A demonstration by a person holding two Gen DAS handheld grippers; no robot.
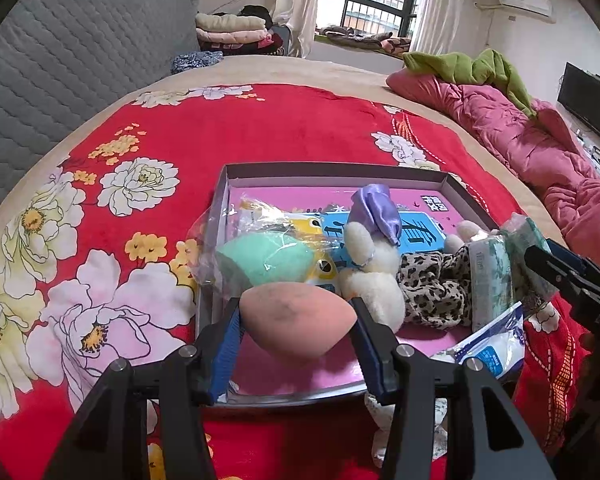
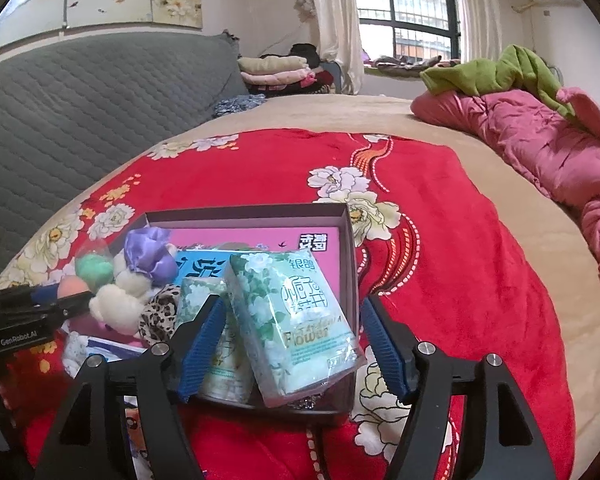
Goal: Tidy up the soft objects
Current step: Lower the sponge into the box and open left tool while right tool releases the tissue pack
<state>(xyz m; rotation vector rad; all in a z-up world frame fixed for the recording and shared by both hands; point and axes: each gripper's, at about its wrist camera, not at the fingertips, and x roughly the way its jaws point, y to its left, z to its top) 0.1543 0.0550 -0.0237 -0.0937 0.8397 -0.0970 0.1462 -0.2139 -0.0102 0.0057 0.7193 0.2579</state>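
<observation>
My left gripper is shut on a peach egg-shaped sponge, held just above the near end of a shallow box with a pink bottom. In the box lie a green sponge in a plastic bag, a white plush toy with a purple bow and a leopard-print cloth. My right gripper is open around a green flowered tissue pack, which leans on the box's right wall. Its right pad stands clear of the pack. A second tissue pack stands behind.
The box rests on a red floral blanket spread over a bed. A pink quilt and a green cloth lie along the right side. A grey quilted headboard stands at the left. A white-and-blue packet hangs over the box's near right corner.
</observation>
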